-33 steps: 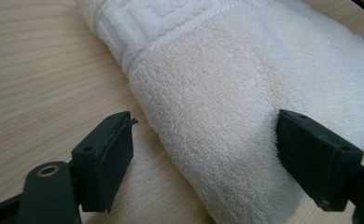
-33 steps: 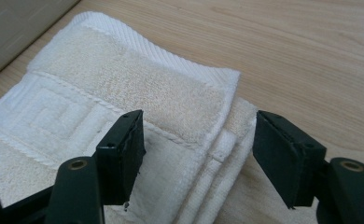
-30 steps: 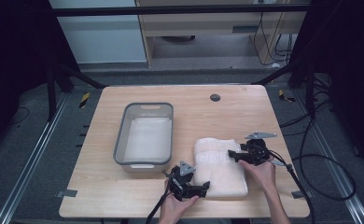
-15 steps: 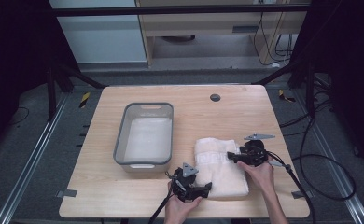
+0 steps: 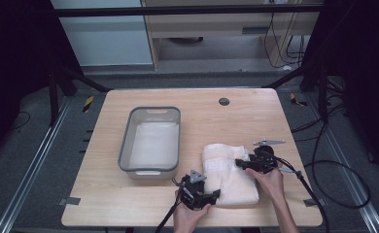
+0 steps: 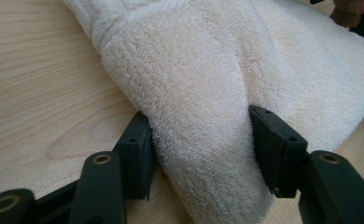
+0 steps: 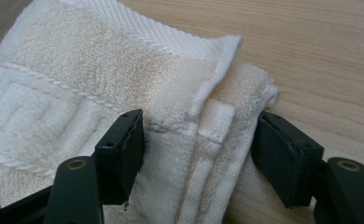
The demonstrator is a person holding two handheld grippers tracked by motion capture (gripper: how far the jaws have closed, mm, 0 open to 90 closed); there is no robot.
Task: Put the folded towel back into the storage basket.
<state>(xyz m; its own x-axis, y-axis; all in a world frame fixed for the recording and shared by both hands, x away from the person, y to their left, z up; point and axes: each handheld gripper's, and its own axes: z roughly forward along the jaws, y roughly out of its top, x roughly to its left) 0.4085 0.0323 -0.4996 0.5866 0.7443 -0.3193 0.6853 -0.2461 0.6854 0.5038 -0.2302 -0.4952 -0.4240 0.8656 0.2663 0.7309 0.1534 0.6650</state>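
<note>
A folded cream towel lies on the wooden table, front right. My left gripper sits at the towel's near left corner. In the left gripper view it is open, its jaws straddling the rounded fold of the towel. My right gripper is at the towel's far right part. In the right gripper view it is open, its jaws on either side of the stacked corner layers of the towel, which has a woven border pattern.
A grey plastic tub with a pale inside stands left of the towel, close to the left gripper. A dark round hole marks the table's far side. Cables trail off the front right edge.
The left gripper has edged right and forward onto the towel's near corner. The right gripper has shifted slightly along the towel's far edge. The towel has not moved.
</note>
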